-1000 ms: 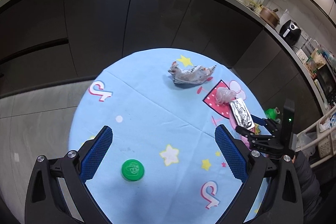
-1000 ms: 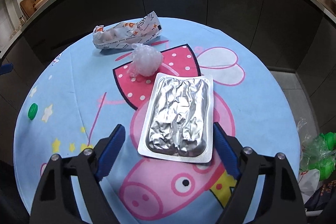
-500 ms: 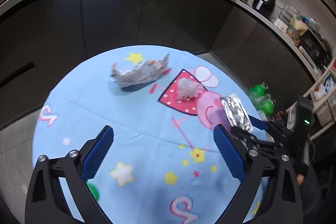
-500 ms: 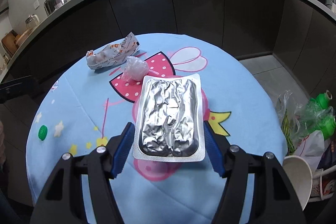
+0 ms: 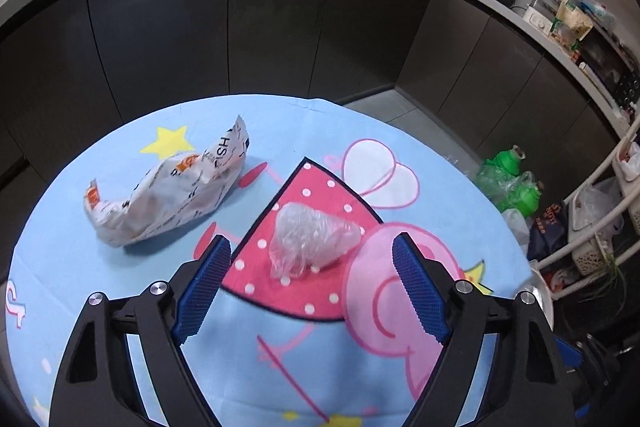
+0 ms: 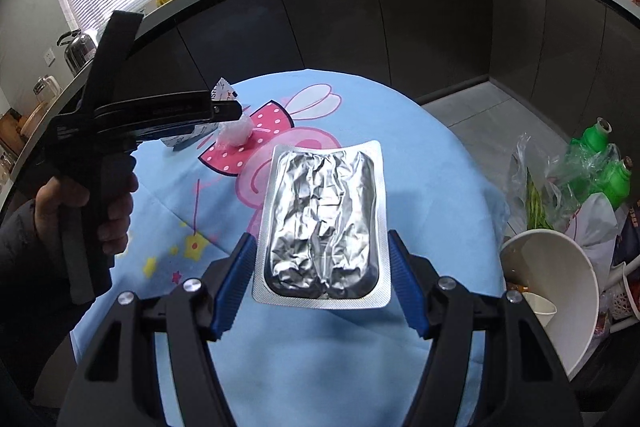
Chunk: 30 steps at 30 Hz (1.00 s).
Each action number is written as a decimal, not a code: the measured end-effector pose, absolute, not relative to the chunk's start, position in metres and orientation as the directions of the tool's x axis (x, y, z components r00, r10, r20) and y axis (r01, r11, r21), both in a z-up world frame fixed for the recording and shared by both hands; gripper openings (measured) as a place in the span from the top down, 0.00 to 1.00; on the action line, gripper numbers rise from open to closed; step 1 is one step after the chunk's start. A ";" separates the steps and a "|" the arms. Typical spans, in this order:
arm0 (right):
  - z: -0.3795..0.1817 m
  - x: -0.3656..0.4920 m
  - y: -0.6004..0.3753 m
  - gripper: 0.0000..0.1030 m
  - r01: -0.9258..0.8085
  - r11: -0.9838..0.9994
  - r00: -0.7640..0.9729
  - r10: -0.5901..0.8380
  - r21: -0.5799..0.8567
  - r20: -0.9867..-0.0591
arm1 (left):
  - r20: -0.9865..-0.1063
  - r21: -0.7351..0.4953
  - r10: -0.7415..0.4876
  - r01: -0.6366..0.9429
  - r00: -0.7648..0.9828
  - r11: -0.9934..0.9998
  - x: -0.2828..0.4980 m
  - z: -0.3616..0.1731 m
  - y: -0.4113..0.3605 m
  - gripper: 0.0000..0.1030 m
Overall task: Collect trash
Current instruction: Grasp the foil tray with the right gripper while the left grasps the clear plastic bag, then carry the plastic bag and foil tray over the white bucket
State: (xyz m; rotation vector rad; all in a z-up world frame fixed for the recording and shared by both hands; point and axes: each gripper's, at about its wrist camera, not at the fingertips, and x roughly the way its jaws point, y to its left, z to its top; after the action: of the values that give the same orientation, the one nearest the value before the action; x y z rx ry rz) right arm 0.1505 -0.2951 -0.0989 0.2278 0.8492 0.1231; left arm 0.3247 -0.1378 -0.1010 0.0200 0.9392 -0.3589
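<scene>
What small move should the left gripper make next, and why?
Probably ease the left gripper forward and down so its pads bracket the crumpled plastic wad, then close. Its jaws have just been closing but remain open, with the wad lying just ahead of the tips on the tablecloth. The right gripper already holds the foil pack.

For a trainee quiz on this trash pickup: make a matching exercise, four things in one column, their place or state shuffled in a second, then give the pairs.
Things:
1. foil blister pack
2. clear plastic wad
3. printed wrapper
4. green bottles

Places or states:
A. crumpled on the blue cloth beside a yellow star
B. off the table, among bags on the floor
C. held between the right gripper's blue pads
D. lying on the pink polka-dot patch, ahead of the left gripper

Pairs: 1-C, 2-D, 3-A, 4-B
</scene>
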 end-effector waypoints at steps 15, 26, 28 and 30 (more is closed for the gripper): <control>-0.088 0.139 -0.298 0.37 -0.007 0.962 0.684 0.204 0.273 -0.700 | -0.767 -0.243 -0.413 0.373 0.492 0.896 0.297 -0.084 -0.136 0.93; -0.056 0.092 -0.322 0.37 0.044 0.966 0.748 0.137 0.254 -0.649 | -0.671 -0.262 -0.549 0.534 0.499 0.804 0.206 -0.013 -0.163 0.93; -0.053 0.082 -0.330 0.37 0.065 0.965 0.757 0.118 0.253 -0.643 | -0.661 -0.259 -0.568 0.562 0.490 0.786 0.194 -0.005 -0.174 0.93; -0.051 0.071 -0.339 0.37 0.091 0.964 0.763 0.094 0.251 -0.639 | -0.653 -0.263 -0.591 0.590 0.474 0.763 0.183 0.000 -0.184 0.93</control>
State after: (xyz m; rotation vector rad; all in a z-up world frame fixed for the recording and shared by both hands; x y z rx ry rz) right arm 0.0709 -0.3392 -0.0513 0.2763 0.7049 0.0018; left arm 0.1832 -0.1843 -0.0001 -0.0010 0.7994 -0.7225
